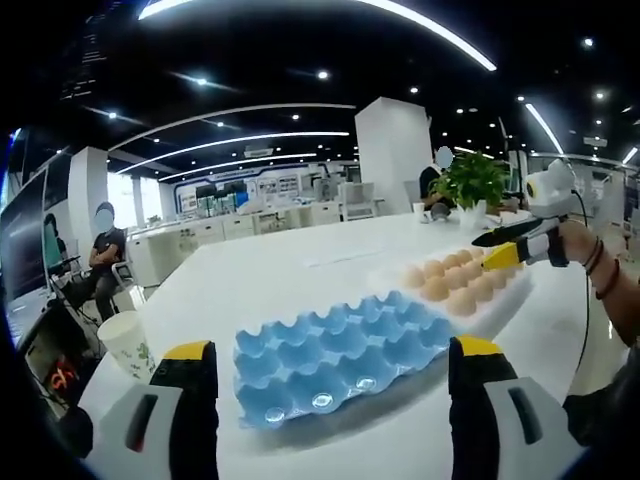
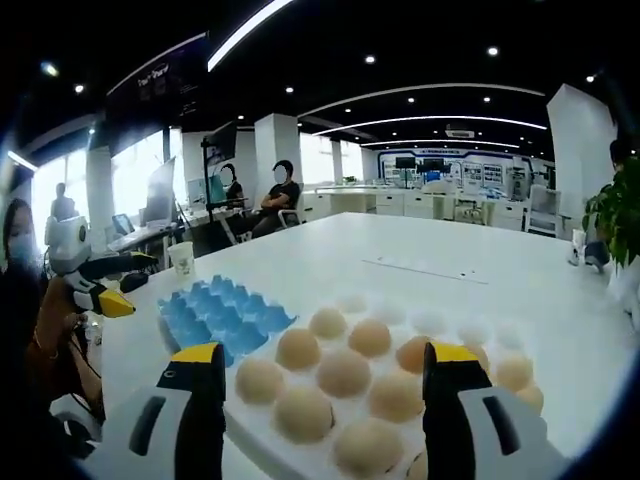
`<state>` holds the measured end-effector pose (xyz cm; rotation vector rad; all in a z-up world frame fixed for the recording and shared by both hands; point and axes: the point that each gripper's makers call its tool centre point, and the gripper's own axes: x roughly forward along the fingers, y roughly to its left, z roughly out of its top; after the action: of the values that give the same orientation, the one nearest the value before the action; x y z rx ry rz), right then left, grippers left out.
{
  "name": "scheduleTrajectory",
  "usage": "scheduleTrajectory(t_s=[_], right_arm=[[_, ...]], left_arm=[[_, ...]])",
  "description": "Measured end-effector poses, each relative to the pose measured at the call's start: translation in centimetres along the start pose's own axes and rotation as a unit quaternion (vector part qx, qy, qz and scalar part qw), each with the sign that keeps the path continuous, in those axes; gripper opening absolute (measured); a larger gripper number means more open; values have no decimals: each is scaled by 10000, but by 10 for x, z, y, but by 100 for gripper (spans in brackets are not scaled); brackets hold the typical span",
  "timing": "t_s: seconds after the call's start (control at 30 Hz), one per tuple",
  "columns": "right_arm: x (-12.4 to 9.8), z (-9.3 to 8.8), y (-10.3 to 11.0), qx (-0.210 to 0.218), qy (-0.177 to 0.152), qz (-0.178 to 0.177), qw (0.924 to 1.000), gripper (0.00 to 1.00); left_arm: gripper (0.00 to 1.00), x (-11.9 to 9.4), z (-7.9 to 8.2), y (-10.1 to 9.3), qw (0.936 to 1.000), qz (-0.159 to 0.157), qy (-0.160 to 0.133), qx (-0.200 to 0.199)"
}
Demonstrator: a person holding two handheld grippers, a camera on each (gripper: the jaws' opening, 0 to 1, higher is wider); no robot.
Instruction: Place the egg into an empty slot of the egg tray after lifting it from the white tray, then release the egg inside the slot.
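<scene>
Both the left gripper (image 1: 332,375) and right gripper (image 2: 323,385) stand wide and hold nothing, the left near the blue egg tray (image 1: 335,352), the right over eggs (image 2: 343,372) in the white tray (image 2: 268,430).

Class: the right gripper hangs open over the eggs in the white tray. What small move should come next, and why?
Probably lower the right gripper onto the egg between its jaws and close. The jaws are open, holding nothing, and the blue tray has empty slots.

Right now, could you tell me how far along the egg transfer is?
Nothing looks done: the blue egg tray is empty. In hand: the right hand-held gripper hangs open above the eggs in the white tray. Grasping, lifting, placing and releasing remain.
</scene>
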<state>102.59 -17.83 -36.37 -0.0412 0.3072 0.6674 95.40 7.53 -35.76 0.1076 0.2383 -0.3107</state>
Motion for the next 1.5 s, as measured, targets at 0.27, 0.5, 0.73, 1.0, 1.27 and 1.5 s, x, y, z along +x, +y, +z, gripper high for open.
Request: scheduleTrajectory(t_s=[0.27, 0.5, 0.73, 1.0, 1.27, 1.5], right_arm=[[9, 2, 1, 47, -89, 37, 9999, 83], [18, 2, 5, 90, -98, 108, 9999, 82], [29, 1, 8, 97, -61, 95, 9999, 81], [40, 0, 16, 125, -64, 196, 9997, 79], [50, -2, 18, 184, -112, 187, 9996, 75], [57, 0, 20, 171, -193, 70, 9996, 66]], left_arm=[[98, -2, -3, 0, 10000, 30, 7, 13], [98, -1, -4, 1, 10000, 32, -8, -17], [98, 1, -2, 1, 10000, 10, -34, -15], [98, 2, -5, 3, 10000, 8, 12, 7], [97, 3, -8, 4, 10000, -4, 46, 19], [97, 3, -10, 4, 10000, -15, 44, 4]])
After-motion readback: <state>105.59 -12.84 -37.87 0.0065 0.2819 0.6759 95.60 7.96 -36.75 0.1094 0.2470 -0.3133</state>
